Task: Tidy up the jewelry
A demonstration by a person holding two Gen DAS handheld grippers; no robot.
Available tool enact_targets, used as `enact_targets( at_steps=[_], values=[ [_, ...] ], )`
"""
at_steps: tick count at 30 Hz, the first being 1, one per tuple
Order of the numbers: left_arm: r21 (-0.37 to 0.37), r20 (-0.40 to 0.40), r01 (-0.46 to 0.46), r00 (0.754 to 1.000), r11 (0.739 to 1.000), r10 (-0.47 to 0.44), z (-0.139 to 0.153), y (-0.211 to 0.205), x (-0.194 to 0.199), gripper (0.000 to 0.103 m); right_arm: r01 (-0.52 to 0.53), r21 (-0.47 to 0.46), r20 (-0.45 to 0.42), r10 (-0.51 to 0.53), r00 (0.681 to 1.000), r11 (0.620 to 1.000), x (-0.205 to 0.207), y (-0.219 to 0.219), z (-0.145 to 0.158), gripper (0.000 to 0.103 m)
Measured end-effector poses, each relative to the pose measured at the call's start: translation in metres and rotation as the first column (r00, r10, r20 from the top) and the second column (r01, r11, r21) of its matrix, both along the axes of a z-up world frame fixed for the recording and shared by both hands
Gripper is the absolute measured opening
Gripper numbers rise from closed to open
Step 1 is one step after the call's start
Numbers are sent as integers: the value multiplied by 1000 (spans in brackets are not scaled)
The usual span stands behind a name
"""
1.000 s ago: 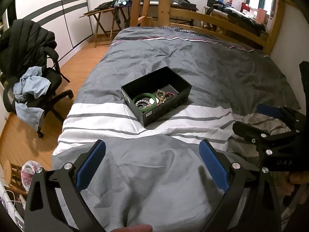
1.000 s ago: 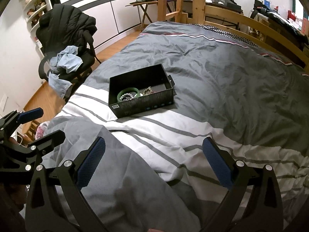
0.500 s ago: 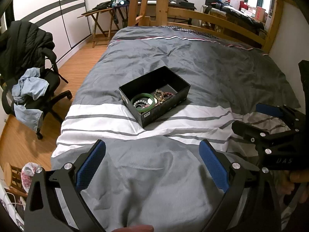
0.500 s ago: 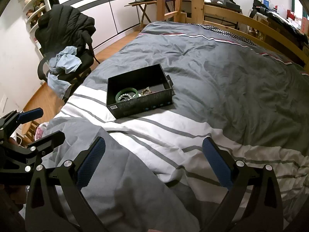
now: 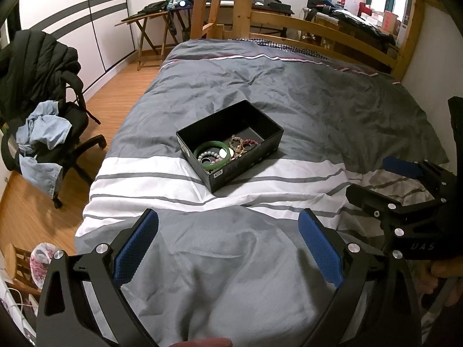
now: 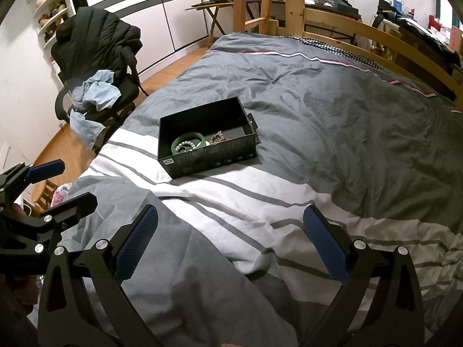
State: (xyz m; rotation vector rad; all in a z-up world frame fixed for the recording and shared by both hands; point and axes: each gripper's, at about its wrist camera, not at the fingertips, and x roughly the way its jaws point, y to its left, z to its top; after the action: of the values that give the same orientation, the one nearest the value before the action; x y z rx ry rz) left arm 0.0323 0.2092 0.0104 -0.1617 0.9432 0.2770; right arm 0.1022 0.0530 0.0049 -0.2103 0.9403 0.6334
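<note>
A black open box [image 5: 249, 164] sits on the bed, on the grey and white striped duvet [image 5: 225, 260]. Inside lie a green bangle [image 5: 209, 147], a pale bead bracelet [image 5: 207, 155], and gold and red bead bracelets [image 5: 240, 144]. The box also shows in the right wrist view [image 6: 208, 156], with the green bangle [image 6: 188, 138] inside. My left gripper [image 5: 228, 245] is open and empty, well short of the box. My right gripper [image 6: 230, 244] is open and empty, also short of the box. Each gripper shows at the edge of the other's view.
An office chair [image 5: 49, 133] with a black jacket and blue clothes stands left of the bed. A wooden bed frame [image 5: 318, 29] and ladder posts rise at the far end. A folding table [image 5: 150, 29] and cluttered desk stand behind. Wood floor lies to the left.
Both grippers have drifted slightly back from the box and stay open. The box and jewelry have not moved.
</note>
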Motion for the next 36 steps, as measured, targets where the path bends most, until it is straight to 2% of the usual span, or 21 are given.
enact_targets(
  at_steps=[36],
  values=[
    [-13,3,-2,1000,1000,2,-3,2,0,95,4,3,-5,-4,1000,1000,4,-2,-1,99]
  ],
)
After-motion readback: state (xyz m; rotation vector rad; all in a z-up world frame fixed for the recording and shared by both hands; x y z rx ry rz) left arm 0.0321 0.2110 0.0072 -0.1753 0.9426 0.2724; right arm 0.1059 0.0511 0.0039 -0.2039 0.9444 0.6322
